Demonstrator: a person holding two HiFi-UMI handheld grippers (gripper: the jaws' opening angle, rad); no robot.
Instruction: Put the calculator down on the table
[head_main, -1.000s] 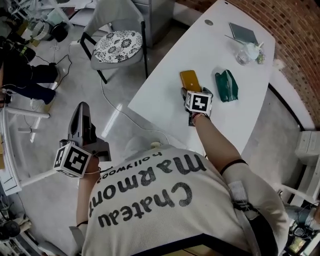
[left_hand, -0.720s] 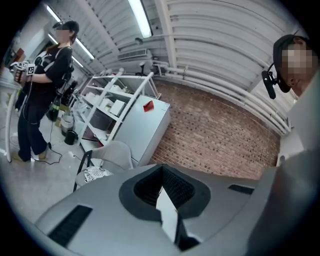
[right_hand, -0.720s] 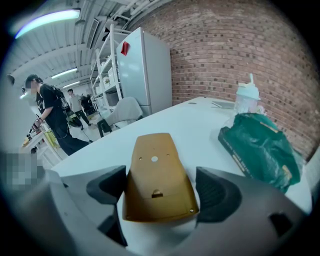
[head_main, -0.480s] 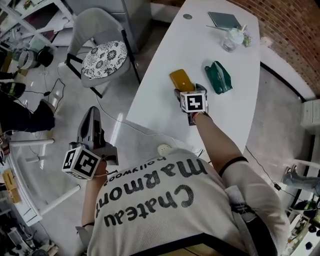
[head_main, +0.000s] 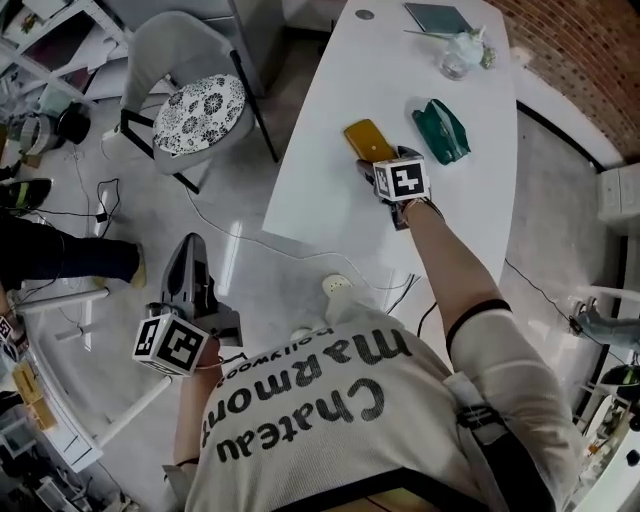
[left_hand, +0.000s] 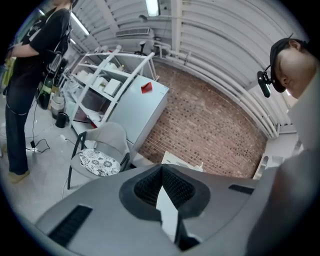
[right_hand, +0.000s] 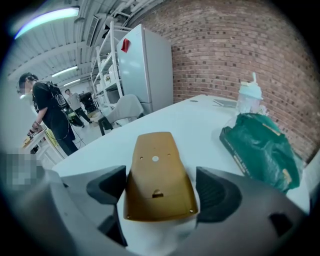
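While the head view has drifted over the last second, the calculator (head_main: 366, 139) keeps its spot on the table (head_main: 320, 200) just left of the green pouch (head_main: 441, 130). The right gripper (head_main: 377, 168) stays at the calculator's near end, so I judge the set-down done or nearly so. The left gripper (head_main: 189, 250) hangs over the floor, well apart from the pouch.

In the left gripper view, the jaws are closed together on nothing.

In the right gripper view, the jaws stand wide, with a gap on each side of the calculator. It lies flat on the table between them, left of the pouch. It is a golden-brown slab, back side up, with small screw holes, a cover notch and a rounded far end.
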